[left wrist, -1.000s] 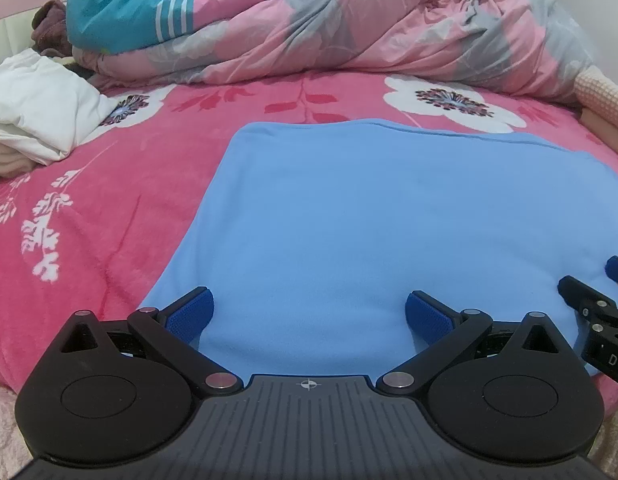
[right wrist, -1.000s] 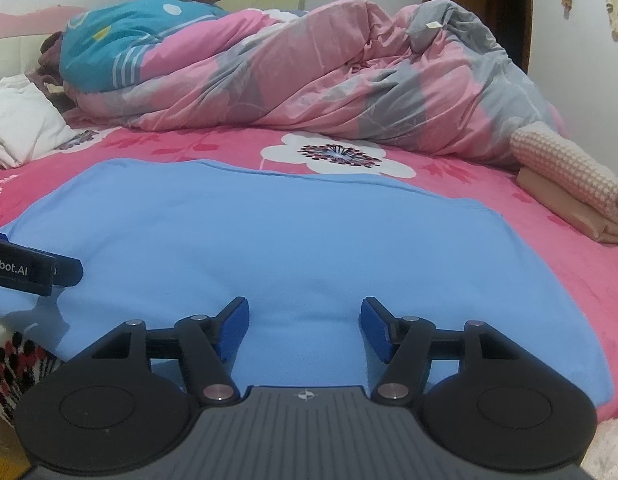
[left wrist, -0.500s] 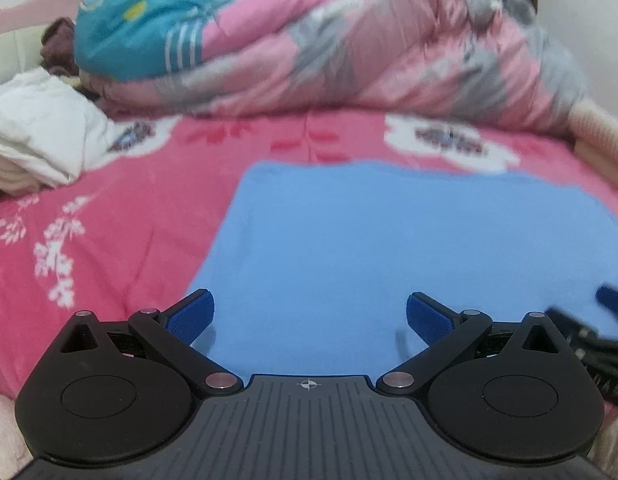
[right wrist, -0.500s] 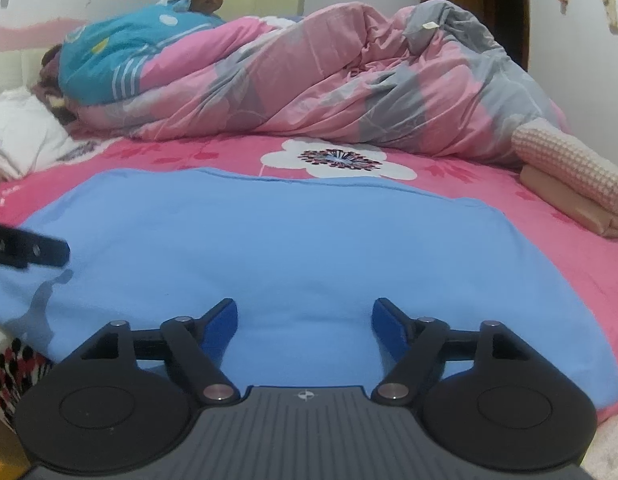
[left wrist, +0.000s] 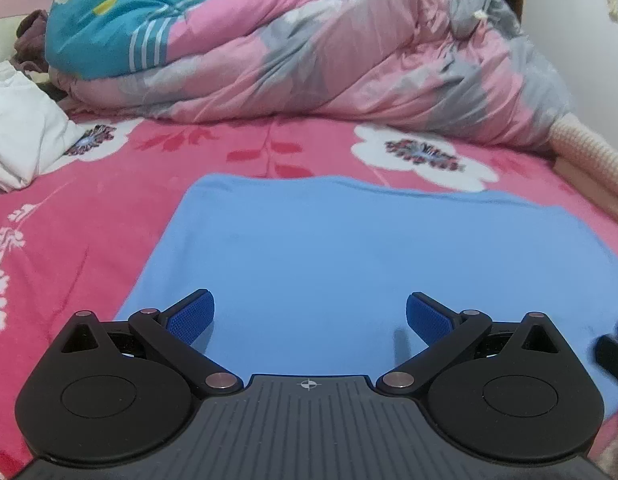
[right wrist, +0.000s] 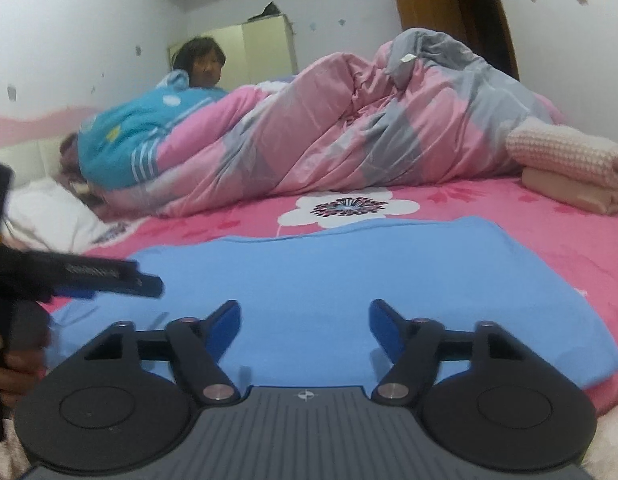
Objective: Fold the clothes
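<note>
From the left wrist, the blue cloth (left wrist: 349, 264) lies flat on the pink bed (left wrist: 81, 232), right under the left gripper (left wrist: 309, 318), spread wide and empty.

From the right wrist, the right gripper (right wrist: 305, 326) hangs over the cloth's near edge, jaws closing on nothing.

Pink quilt (left wrist: 349, 60) (bunched), white pillow (left wrist: 21, 148)

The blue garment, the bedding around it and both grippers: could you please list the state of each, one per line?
Blue garment: spread flat on the bed, apparently folded at least once.
Left gripper: open, nothing between the pads.
Right gripper: jaws closing, nothing gripped.
Pink and grey quilt: bunched in a heap.
White cloth: folded, at the left.
Pink knit blanket: folded, on another folded cloth.
</note>
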A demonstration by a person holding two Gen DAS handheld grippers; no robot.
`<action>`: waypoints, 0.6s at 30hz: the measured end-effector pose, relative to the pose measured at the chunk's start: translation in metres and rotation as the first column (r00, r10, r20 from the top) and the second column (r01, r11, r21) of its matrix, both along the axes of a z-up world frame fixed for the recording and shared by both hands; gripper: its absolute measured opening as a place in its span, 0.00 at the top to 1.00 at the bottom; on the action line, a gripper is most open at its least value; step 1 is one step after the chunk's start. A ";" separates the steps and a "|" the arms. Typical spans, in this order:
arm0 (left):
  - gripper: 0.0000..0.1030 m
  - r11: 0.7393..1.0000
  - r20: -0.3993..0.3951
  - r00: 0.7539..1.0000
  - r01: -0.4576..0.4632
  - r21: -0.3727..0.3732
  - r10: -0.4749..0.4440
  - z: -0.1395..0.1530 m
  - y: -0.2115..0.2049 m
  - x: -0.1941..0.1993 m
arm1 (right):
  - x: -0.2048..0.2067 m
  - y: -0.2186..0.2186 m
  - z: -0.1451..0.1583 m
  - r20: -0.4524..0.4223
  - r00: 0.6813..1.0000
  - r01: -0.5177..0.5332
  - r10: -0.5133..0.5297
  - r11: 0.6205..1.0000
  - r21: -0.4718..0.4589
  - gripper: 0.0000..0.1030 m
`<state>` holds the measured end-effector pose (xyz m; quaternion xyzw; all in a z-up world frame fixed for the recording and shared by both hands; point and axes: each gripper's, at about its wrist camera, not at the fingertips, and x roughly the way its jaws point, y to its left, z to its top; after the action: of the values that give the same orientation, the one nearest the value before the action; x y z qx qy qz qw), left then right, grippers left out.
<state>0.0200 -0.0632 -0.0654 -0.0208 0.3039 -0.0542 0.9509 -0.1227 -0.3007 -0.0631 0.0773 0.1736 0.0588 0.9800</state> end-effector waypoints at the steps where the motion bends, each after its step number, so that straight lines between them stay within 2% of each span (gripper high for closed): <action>1: 0.00 1.000 -0.005 1.000 -0.005 0.003 0.005 -0.003 -0.001 0.002 | -0.002 -0.006 -0.002 0.002 1.000 0.010 -0.010 1.000 0.006 0.39; 3: 0.00 1.000 -0.013 1.000 -0.019 0.007 0.020 -0.010 0.001 0.004 | -0.006 -0.017 -0.006 -0.009 0.999 0.046 -0.046 0.999 0.005 0.47; 6: 0.00 1.000 0.009 1.000 -0.021 0.015 0.021 -0.013 0.002 0.002 | -0.012 -0.048 -0.018 -0.057 0.982 0.181 -0.181 0.983 -0.013 0.61; 8: 0.00 1.000 0.020 1.000 -0.014 0.028 0.013 -0.015 0.001 0.001 | -0.019 -0.077 -0.025 -0.085 0.959 0.274 -0.272 0.962 0.016 0.91; 9: 0.00 0.999 0.023 1.000 -0.011 0.034 0.011 -0.016 0.001 0.001 | -0.025 -0.090 -0.026 -0.095 0.947 0.311 -0.306 0.949 0.041 0.95; 11: 0.00 0.999 0.030 1.000 -0.007 0.043 0.005 -0.017 0.000 0.002 | -0.035 -0.113 -0.028 -0.115 0.913 0.399 -0.391 0.915 0.063 0.96; 13: 0.00 0.999 0.031 1.000 -0.003 0.043 0.002 -0.017 0.000 0.003 | -0.041 -0.128 -0.030 -0.141 0.863 0.496 -0.485 0.866 0.064 0.94; 15: 0.00 0.999 0.031 1.000 -0.001 0.042 0.000 -0.018 0.001 0.003 | -0.045 -0.144 -0.034 -0.190 0.831 0.546 -0.523 0.831 0.102 0.94; 18: 0.00 0.999 0.032 0.999 0.000 0.043 -0.002 -0.018 0.001 0.003 | -0.051 -0.153 -0.033 -0.193 0.847 0.524 -0.495 0.836 0.160 0.94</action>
<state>0.0235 -0.0625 -0.0835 0.0007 0.2897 -0.0485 0.9559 -0.1735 -0.4533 -0.0961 0.2262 0.2097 -0.1926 0.9315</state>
